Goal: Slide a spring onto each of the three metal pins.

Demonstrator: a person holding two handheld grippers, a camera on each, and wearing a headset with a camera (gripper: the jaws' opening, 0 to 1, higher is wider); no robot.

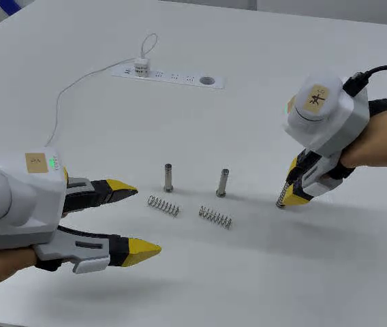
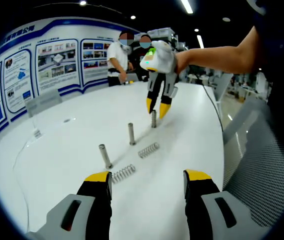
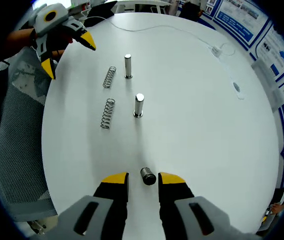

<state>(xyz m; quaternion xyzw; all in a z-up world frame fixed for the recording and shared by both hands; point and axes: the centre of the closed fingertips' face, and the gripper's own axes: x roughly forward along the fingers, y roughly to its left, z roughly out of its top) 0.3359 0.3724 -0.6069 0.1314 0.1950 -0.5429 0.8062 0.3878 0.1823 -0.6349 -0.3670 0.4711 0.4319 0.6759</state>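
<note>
Two bare metal pins (image 1: 168, 177) (image 1: 223, 182) stand upright mid-table. Two loose springs (image 1: 163, 205) (image 1: 215, 216) lie just in front of them. A third pin with a spring around it (image 1: 282, 196) stands at the right. My right gripper (image 1: 290, 196) hangs over it, jaws slightly apart on either side; in the right gripper view a gap shows on both sides of the sprung pin (image 3: 147, 176). My left gripper (image 1: 135, 218) is wide open at the lower left, holding nothing, a little short of the nearer spring (image 2: 124, 172).
A white socket strip (image 1: 168, 76) with a plugged charger (image 1: 141, 66) and a thin cable (image 1: 64, 95) sits at the table's far side. Two people (image 2: 119, 55) stand beyond the table. A mesh chair (image 2: 262, 165) is at the table edge.
</note>
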